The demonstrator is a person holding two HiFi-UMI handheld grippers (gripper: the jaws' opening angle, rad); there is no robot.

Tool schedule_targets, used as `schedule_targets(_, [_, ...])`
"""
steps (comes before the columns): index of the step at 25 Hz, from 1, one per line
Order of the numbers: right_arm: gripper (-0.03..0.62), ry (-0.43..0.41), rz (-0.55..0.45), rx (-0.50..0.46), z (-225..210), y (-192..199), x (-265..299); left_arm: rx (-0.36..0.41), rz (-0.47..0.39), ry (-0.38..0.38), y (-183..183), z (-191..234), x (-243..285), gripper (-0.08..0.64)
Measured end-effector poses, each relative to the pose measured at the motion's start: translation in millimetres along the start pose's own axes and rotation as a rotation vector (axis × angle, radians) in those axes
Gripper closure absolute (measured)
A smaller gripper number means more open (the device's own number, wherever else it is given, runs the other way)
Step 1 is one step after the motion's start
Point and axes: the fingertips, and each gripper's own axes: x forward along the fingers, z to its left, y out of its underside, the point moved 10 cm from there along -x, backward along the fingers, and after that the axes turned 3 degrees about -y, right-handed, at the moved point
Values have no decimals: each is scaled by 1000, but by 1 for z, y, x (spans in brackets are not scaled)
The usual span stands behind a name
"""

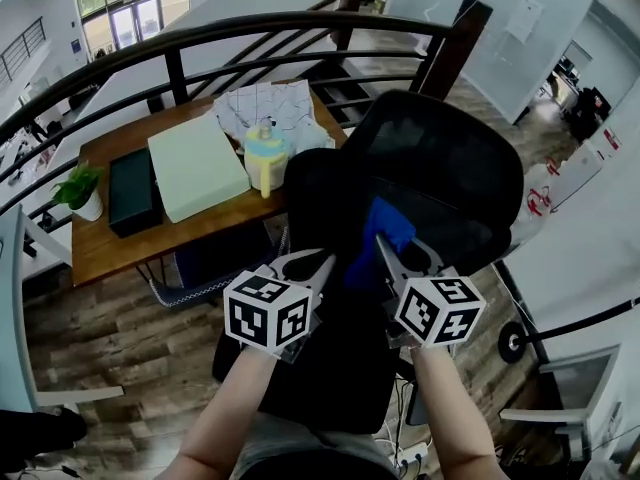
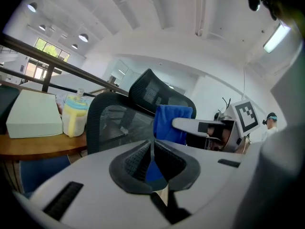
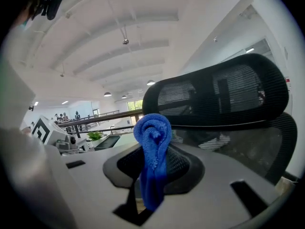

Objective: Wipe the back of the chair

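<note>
Closest to me, my left tongs (image 2: pixel 151 157) are pressed together and empty, just short of the chair back (image 1: pixel 440 168). Right tongs (image 3: pixel 152 168) pinch a blue cloth (image 3: pixel 153 132) right up by that mesh. Tabletop (image 1: pixel 110 253) sits beyond the chair.

Blue cloth (image 3: pixel 152 142), lower end unseen between right gripper (image 3: pixel 152 157) fingers (image 3: pixel 185 171) (distant people (image 3: pixel 59 119) too small)
</note>
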Motion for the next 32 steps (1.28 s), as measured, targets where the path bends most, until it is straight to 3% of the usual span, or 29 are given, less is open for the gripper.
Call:
schedule_targets(4, [486,-93,25,24,19,9,40,15,25,-9,-3,23,-6,526])
schedule_targets(7, [486,-141,58,6,34,15,69,2,-7,-50,-12,39,-13,526])
schedule_targets(14, [486,-182,97,-145,56,13,129,-31,-22,-118,-17,71,-14,526])
schedule_targets(25, [483,-76,42,55,10,12,163,-46,22,-124,-10,80,6,526])
schedule_targets(32, [483,-74,27,85,-5,16,153,-50,49,-137,-5,81,21,526])
